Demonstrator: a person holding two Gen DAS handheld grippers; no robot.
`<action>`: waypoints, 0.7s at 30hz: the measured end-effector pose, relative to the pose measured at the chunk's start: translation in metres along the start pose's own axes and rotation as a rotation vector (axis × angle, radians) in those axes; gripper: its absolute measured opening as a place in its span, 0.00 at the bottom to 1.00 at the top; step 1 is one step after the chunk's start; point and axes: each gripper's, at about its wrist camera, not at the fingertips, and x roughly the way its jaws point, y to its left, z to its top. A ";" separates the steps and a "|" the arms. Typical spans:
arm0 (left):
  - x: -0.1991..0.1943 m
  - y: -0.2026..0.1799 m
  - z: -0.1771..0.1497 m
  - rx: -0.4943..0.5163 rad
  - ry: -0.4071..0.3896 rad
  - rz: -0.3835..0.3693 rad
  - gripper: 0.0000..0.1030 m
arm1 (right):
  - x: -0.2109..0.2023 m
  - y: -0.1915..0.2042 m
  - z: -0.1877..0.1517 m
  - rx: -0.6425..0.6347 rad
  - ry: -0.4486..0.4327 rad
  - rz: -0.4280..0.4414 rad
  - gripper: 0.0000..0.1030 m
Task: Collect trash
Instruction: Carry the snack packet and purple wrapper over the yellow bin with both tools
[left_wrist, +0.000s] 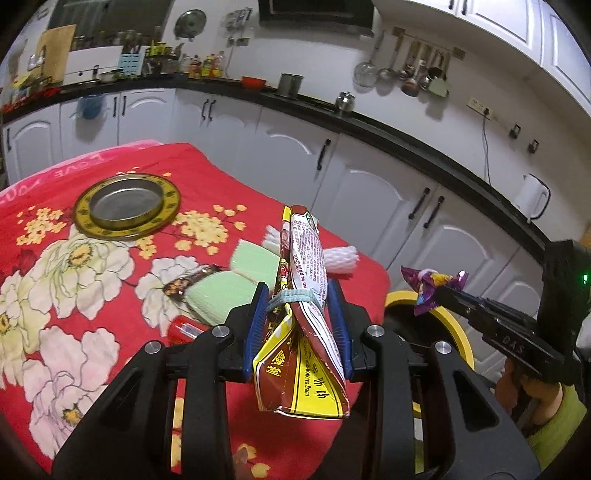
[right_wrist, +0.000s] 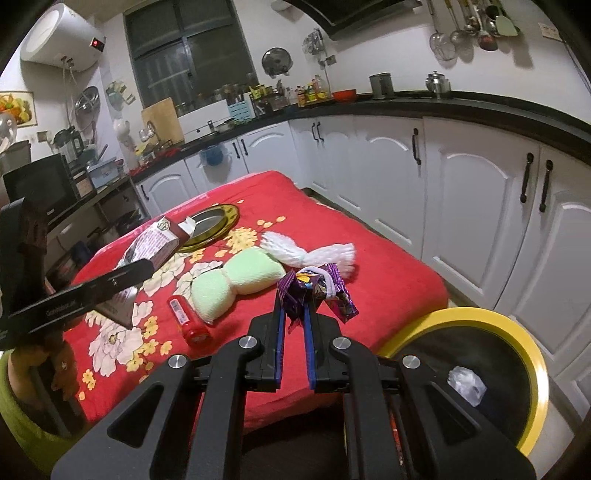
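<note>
Here there are two grippers, and each one holds one piece of trash up off the table (right_wrist: 388, 266), which has a red cloth with flowers on it. The left gripper (left_wrist: 300, 295) is squeezing one folded food packet (left_wrist: 303, 280), red and yellow with writing on it, and a light blue band goes around the packet between the two blue pads. The right gripper (right_wrist: 293, 314) is pinched tight on one crinkly purple wrapper (right_wrist: 317, 290), and a white band sits on that wrapper. Just past the right edge of the table stands one bin (right_wrist: 532, 350) with a yellow rim, and one crumpled white scrap (right_wrist: 466, 381) lies inside it. The purple wrapper hangs close to the bin in the left camera's view. On the table there are still some things. One round metal dish (left_wrist: 127, 206) with a gold rim sits toward the far left corner. One soft green sponge (right_wrist: 236, 284), pinched in the middle, lies near the middle. One white foam net (right_wrist: 314, 254) lies by the right edge. One red tube (right_wrist: 190, 321) lies close to the near edge, beside the sponge. One small dark wrapper (left_wrist: 188, 282) lies on the cloth touching the sponge.
</note>
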 end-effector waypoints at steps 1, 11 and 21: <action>0.001 -0.003 -0.002 0.007 0.004 -0.003 0.25 | -0.002 -0.002 -0.001 0.001 -0.002 -0.005 0.09; 0.014 -0.028 -0.013 0.051 0.028 -0.030 0.25 | -0.017 -0.029 -0.010 0.019 -0.009 -0.070 0.09; 0.033 -0.062 -0.018 0.050 0.033 -0.101 0.25 | -0.031 -0.072 -0.024 0.084 -0.012 -0.135 0.09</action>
